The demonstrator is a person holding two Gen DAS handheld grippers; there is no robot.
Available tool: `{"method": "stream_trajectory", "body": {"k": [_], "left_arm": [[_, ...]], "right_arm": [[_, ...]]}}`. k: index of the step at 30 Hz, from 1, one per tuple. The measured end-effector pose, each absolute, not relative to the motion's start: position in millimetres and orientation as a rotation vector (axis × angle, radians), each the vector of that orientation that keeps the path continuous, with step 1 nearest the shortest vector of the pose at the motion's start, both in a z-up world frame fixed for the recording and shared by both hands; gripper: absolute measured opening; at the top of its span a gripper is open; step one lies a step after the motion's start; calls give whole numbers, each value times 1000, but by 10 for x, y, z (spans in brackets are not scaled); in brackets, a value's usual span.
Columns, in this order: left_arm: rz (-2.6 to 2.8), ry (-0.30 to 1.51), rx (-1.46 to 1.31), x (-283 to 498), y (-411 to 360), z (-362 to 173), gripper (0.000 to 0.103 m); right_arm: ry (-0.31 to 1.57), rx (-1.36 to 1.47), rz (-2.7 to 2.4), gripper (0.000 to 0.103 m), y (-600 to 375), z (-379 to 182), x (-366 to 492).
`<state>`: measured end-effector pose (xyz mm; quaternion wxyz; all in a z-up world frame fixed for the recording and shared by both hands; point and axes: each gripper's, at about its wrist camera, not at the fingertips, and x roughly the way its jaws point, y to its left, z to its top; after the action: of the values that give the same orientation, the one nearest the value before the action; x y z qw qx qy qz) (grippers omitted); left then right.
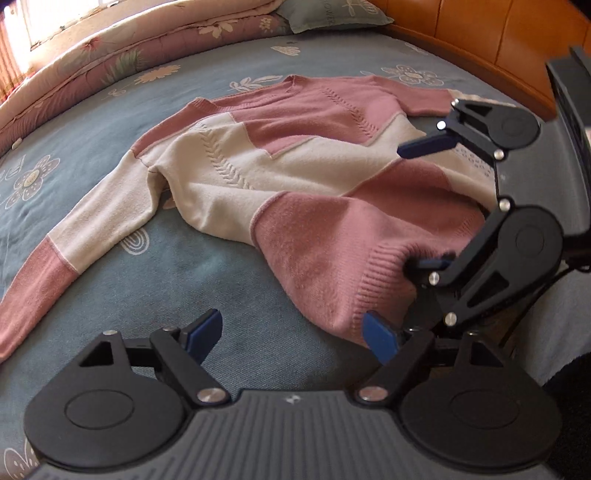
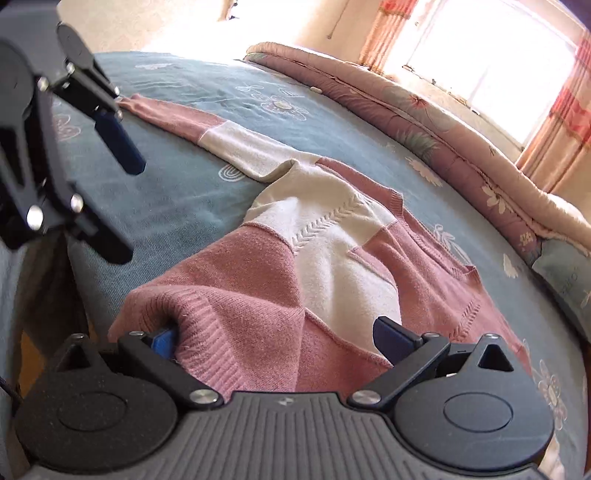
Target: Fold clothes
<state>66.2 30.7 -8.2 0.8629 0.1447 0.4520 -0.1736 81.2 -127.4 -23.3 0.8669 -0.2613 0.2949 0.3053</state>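
A pink and cream knit sweater (image 1: 295, 173) (image 2: 332, 258) lies spread on the blue flowered bedsheet (image 1: 92, 122), one sleeve (image 1: 55, 258) stretched out to the left. In the left wrist view my left gripper (image 1: 293, 332) is open over bare sheet, its right pad just beside the ribbed hem (image 1: 369, 280). My right gripper (image 2: 277, 338) (image 1: 424, 205) stands wide open at the hem. One finger (image 2: 162, 341) is tucked under the bunched hem and the other rests on top of the cloth. In the right wrist view the left gripper (image 2: 127, 210) hangs open at the left.
A rolled pink flowered quilt (image 1: 92, 62) (image 2: 443, 122) lies along the far side of the bed. A pillow (image 1: 328, 14) and a wooden headboard (image 1: 480, 40) stand at the head. A bright window with curtains (image 2: 498, 62) is behind the quilt.
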Motion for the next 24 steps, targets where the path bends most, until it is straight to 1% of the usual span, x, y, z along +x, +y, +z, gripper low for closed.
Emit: {"method": "stream_trajectory", "body": {"k": [4, 6, 8, 13, 17, 21, 24], "left_arm": [[-401, 852, 520, 504, 32, -401, 83], [-403, 810, 559, 499, -35, -507, 83], [-399, 755, 567, 553, -89, -593, 83], [-273, 624, 510, 763, -77, -604, 83], [-209, 563, 445, 788, 89, -516, 84], [-200, 539, 473, 667, 207, -500, 85], [-216, 610, 528, 742, 185, -647, 86]], "right_arm": [[706, -353, 639, 103, -1419, -164, 891], [733, -281, 660, 103, -1471, -132, 922], [739, -236, 671, 103, -1501, -95, 944], [741, -196, 671, 103, -1563, -20, 951], [733, -179, 665, 103, -1682, 1, 904], [712, -86, 676, 103, -1851, 48, 943], [737, -36, 620, 103, -1851, 13, 1141]]}}
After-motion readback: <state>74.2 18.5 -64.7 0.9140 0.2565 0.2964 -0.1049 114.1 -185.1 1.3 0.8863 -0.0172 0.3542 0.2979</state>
